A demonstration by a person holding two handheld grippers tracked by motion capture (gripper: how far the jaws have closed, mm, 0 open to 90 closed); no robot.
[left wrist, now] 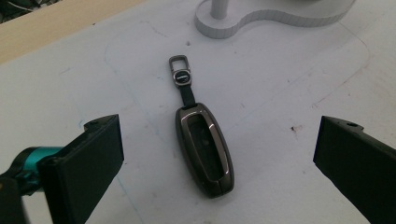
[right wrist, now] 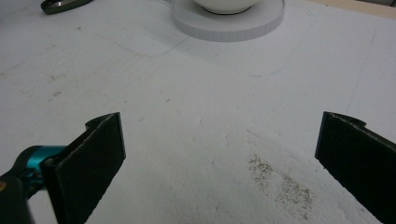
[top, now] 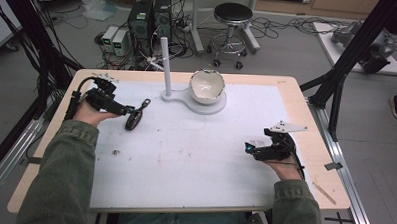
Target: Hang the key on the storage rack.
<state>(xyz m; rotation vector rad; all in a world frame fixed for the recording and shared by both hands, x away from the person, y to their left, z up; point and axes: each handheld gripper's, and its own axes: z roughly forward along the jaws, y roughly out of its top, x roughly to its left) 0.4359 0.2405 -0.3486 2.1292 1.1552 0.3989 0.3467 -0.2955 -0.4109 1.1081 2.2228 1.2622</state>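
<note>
Left gripper (left wrist: 217, 154): jaws spread wide, holding nothing; the key fob (left wrist: 204, 148) lies flat on the white mat (top: 185, 156) between them, at the far left, untouched. Fob: dark metallic case, short strap, clasp pointing far. Right gripper (right wrist: 219, 158): jaws spread wide over bare mat at the near right, empty.

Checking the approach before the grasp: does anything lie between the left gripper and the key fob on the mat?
Nothing visible does. The key fob lies flat on bare mat between the open jaws of the left gripper; the white stand sits beyond it.
</note>
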